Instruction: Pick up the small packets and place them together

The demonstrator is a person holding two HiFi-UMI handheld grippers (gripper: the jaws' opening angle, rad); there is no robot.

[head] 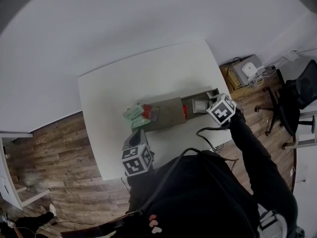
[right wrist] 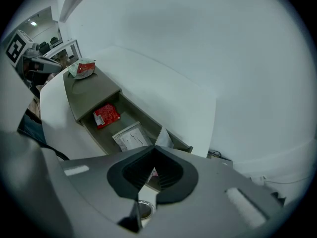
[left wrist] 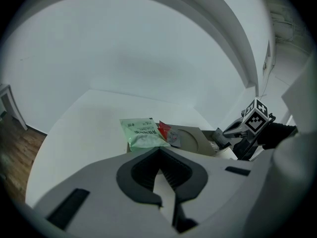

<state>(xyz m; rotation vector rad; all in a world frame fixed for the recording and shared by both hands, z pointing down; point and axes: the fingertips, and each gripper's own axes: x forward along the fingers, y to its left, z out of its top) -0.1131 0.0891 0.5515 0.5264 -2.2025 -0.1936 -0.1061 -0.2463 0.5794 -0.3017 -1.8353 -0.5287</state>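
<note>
An open cardboard box [head: 171, 114] lies on the white table [head: 148, 73]. On its left flap are a green packet [head: 132, 115] and a red packet [head: 147, 111], also seen in the left gripper view as the green packet [left wrist: 141, 133] and the red packet [left wrist: 166, 131]. Inside the box are a red packet [right wrist: 106, 115] and a white packet [right wrist: 130, 137]. My right gripper [right wrist: 154, 151] hangs over the box's right end, shut on a small pale packet [right wrist: 162, 139]. My left gripper [left wrist: 158, 151] waits just short of the green packet, tips together, nothing between them.
The right gripper's marker cube [head: 221, 109] is above the box's right end. The left one [head: 136, 160] is near the table's front edge. An office chair [head: 297, 98] and boxes with devices [head: 245, 72] stand on the wooden floor to the right.
</note>
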